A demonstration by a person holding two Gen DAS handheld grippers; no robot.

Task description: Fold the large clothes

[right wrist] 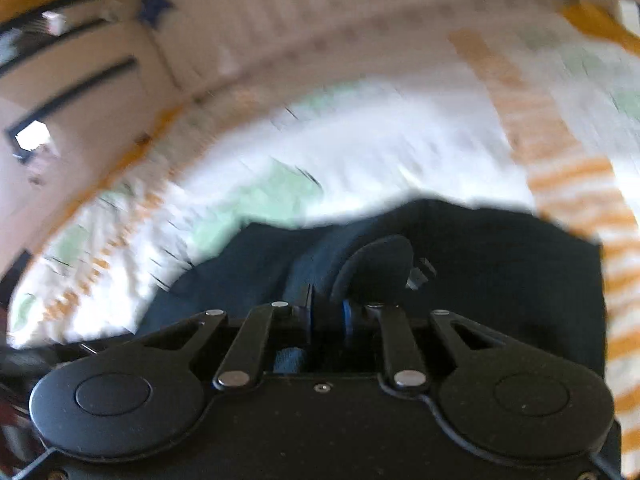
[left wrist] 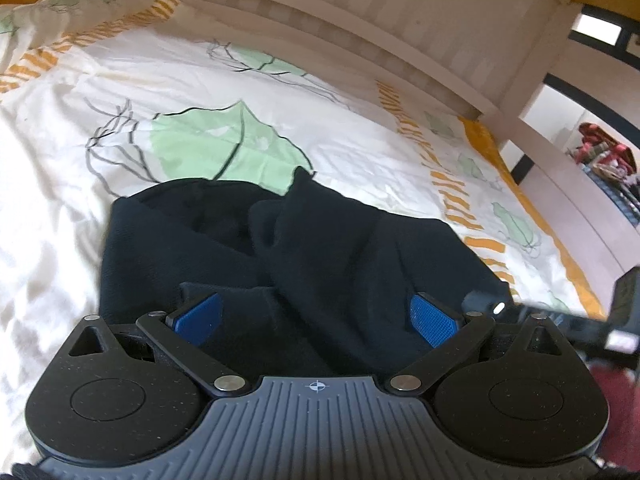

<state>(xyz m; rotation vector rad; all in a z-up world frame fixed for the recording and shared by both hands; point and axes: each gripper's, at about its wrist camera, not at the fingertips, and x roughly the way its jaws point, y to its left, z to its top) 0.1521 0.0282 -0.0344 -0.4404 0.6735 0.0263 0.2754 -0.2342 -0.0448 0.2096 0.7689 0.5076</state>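
My right tongs [right wrist: 326, 316] are pinched on the dark garment [left wrist: 280, 248] bunched on the bed [left wrist: 120, 80], left tongs [left wrist: 316, 318] spread wide just above it, so I judge we're mid-fold and the left needs an edge next.

both wrist views look forward from close above the bed [left wrist: 200, 80], sharing the dark garment [left wrist: 280, 240] and the headboard [left wrist: 360, 20].
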